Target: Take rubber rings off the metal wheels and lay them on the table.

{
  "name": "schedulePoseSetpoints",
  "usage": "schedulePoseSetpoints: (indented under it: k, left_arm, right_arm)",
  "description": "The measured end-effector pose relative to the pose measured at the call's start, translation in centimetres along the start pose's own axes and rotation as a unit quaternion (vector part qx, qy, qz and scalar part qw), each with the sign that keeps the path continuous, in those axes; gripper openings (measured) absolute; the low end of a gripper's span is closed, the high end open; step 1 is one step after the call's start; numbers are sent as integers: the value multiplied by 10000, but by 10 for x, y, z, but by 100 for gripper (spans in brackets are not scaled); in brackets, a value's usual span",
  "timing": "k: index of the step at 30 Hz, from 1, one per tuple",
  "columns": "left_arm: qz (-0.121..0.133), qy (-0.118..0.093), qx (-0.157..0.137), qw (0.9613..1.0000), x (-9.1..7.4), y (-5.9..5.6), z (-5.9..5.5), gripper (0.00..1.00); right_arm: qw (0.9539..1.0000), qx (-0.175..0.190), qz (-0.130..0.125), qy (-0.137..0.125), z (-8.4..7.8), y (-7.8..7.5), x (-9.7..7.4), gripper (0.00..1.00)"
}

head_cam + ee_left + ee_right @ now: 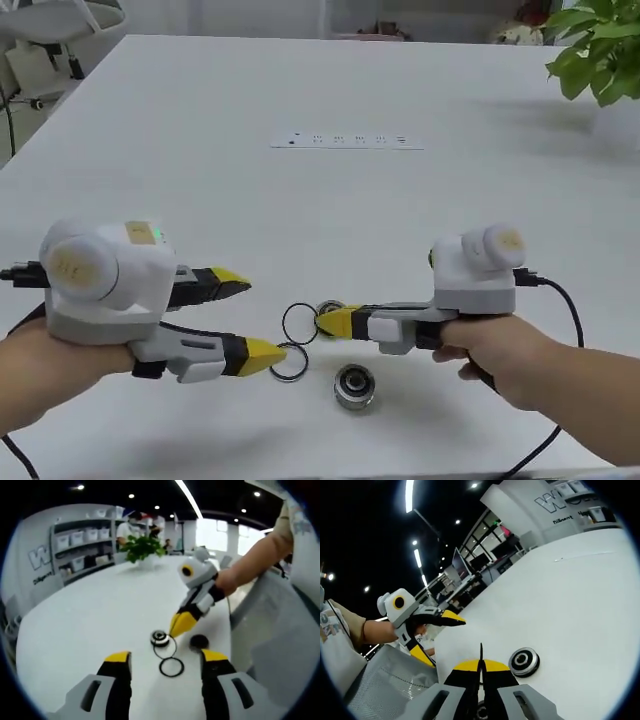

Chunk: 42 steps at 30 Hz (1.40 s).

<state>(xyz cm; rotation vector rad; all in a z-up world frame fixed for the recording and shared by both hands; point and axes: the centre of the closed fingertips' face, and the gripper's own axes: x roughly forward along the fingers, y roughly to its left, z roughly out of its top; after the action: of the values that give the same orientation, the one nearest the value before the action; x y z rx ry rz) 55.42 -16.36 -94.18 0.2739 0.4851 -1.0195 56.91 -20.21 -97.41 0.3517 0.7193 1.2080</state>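
Observation:
My right gripper (pixel 325 322) is shut on a thin black rubber ring (pixel 300 322), which sticks out edge-on between its yellow tips (pixel 480 652). One metal wheel (pixel 331 309) sits just behind those tips. A second wheel (pixel 354 386) lies nearer me on the white table (pixel 300 220). Another black ring (pixel 288 362) lies flat on the table by the lower jaw of my left gripper (pixel 262 318), which stands open with nothing between its fingers. In the left gripper view the flat ring (pixel 171 667) lies ahead of the open jaws, with the held ring (pixel 165 647) beyond it.
A white power strip (pixel 345 140) lies far back on the table. A green plant (pixel 595 50) stands at the back right corner. A chair (pixel 50 40) is off the table's far left. A cable trails from the right gripper's handle (pixel 575 310).

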Motion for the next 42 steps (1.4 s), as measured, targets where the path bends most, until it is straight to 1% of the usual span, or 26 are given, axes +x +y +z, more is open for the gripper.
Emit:
schedulePoseSetpoints:
  k: [7,10,16,18,23,26,36,42]
  left_arm:
    - [18,-11,-50,10000,-6,-2,-5,58]
    - [13,30,-9,10000,-8,-2,-8,60]
    - [38,12,-71,10000,-12,-2,-10,60]
    - [43,13,-97,9999,-13,-2,-12,60]
    - [31,36,-139,9999,-13,-3,-16,60]
    - [27,47,-150,9999,-13,-3,-17,60]
    - [13,100,-190,9998,-14,-3,-21,60]
    - [4,90,-200,9998,-13,-5,-20,59]
  right_arm:
    - [9997,27,119,194,-8,8,6,0]
    - [9994,68,157,286,-12,9,9,0]
    - [9986,156,211,470,-20,11,13,0]
    - [9981,172,195,551,-24,10,15,0]
    - [9977,181,168,634,-27,9,17,0]
    - [9974,179,90,694,-29,5,18,0]
    - [9971,179,-78,733,-31,-4,19,0]
    - [9965,135,-199,799,-32,-9,20,0]
